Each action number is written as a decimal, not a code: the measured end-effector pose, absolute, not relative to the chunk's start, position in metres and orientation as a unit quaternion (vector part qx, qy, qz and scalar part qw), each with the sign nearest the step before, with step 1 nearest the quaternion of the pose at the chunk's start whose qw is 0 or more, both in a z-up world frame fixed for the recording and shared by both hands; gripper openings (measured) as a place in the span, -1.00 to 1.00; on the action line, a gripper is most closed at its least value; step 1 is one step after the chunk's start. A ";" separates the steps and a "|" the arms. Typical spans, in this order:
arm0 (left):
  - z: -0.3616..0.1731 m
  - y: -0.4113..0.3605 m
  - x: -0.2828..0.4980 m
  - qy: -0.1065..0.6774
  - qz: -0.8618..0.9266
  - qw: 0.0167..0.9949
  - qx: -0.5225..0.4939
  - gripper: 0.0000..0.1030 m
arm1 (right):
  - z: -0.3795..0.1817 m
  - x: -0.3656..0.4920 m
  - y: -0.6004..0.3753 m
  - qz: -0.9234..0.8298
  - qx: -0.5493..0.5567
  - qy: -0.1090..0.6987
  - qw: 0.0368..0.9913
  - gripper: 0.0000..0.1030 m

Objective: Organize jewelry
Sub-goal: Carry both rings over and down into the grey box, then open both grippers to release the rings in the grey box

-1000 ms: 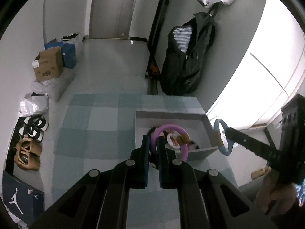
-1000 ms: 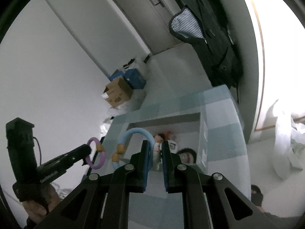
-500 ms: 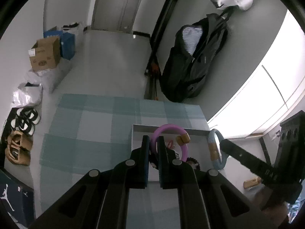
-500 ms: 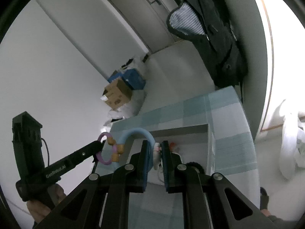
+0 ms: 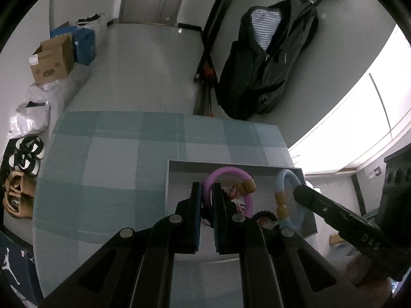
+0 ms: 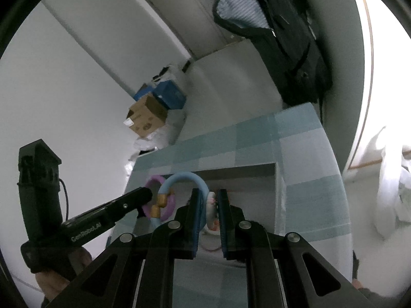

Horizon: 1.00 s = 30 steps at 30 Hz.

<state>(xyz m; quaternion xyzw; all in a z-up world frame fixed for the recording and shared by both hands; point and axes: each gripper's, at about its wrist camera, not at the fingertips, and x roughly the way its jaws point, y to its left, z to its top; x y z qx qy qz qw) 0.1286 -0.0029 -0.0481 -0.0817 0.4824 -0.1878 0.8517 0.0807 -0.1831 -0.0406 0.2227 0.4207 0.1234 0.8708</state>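
My left gripper (image 5: 206,190) is shut on a purple bracelet (image 5: 226,173) with wooden beads and holds it over a grey open box (image 5: 168,187). Just to its right, my right gripper (image 5: 299,192) holds a light blue bracelet (image 5: 287,179) with wooden beads over the same box. In the right wrist view, the right gripper (image 6: 209,195) is shut on the blue bracelet (image 6: 185,177). The left gripper (image 6: 145,195) comes in from the left with the purple bracelet (image 6: 155,179) beside the blue one. The box (image 6: 244,172) holds several small items, partly hidden by the fingers.
The box stands on a table with a blue checked cloth (image 5: 115,166). A black jacket (image 5: 264,64) hangs behind the table. Cardboard boxes (image 5: 51,59) and shoes (image 5: 23,159) lie on the floor at the left. A hand (image 6: 51,282) holds the left gripper's handle.
Both grippers have moved down and closer to the box with their bracelets still held. The two bracelets have come nearer to each other and now hang over the box.
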 end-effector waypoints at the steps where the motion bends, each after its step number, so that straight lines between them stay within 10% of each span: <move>1: -0.049 -0.004 0.130 0.485 -0.189 0.850 -0.083 -0.92 | -0.042 0.082 -0.184 0.120 0.224 0.424 0.869 -0.77; 17: -0.047 -0.009 0.125 0.497 -0.199 0.840 -0.085 -0.79 | -0.040 0.080 -0.193 0.104 0.223 0.411 0.878 -0.51; 23: -0.030 -0.003 0.107 0.454 -0.183 0.869 -0.071 -0.05 | -0.027 0.068 -0.187 0.124 0.197 0.381 0.895 -0.09; 30: -0.014 0.004 0.096 0.420 -0.154 0.893 -0.048 0.12 | -0.019 0.055 -0.180 0.146 0.177 0.361 0.904 0.33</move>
